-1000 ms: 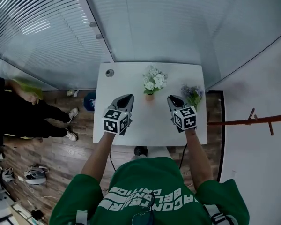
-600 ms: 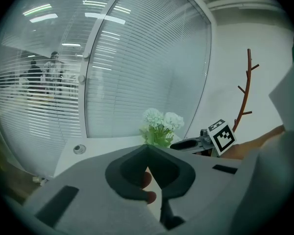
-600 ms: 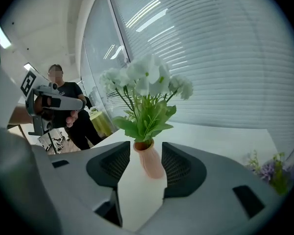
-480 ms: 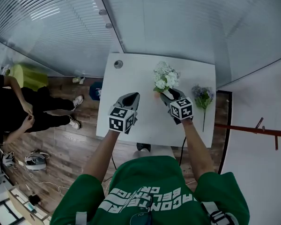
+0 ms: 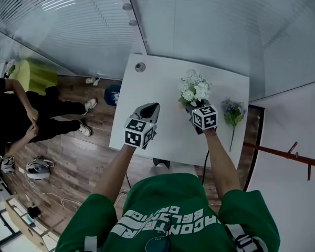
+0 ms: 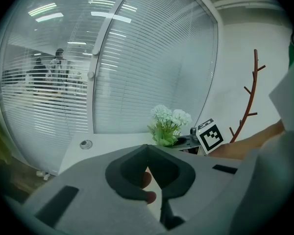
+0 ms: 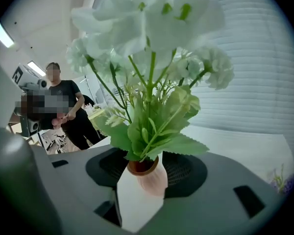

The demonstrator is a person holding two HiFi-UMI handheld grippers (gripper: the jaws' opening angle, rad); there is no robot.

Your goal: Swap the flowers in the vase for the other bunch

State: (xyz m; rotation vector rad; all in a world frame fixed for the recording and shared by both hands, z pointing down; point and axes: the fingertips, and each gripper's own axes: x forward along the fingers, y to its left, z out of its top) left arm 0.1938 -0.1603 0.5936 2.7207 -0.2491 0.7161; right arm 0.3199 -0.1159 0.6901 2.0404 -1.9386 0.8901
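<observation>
White flowers point(image 5: 194, 87) stand in a small terracotta vase point(image 7: 150, 176) near the back of the white table point(image 5: 163, 135). The other bunch, purple flowers point(image 5: 232, 111), lies flat near the table's right edge. My right gripper point(image 5: 190, 105) is at the vase; its jaws have just been opening. In the right gripper view the vase stands between the open jaws of that gripper point(image 7: 147, 173), and the pads show no press on it. My left gripper point(image 5: 155, 106) hovers over the table's left part, shut and holding nothing; it is seen close up point(image 6: 147, 147) with the flowers point(image 6: 169, 121) beyond.
A round grommet point(image 5: 140, 66) sits in the table's far left corner. A glass wall with blinds runs behind the table. People point(image 5: 21, 119) stand on the wood floor at left. A red-brown coat stand point(image 5: 289, 154) is at right.
My right gripper has swung left, away from the purple bunch, to the vase, and its jaws now stand apart around it. The left gripper has barely shifted.
</observation>
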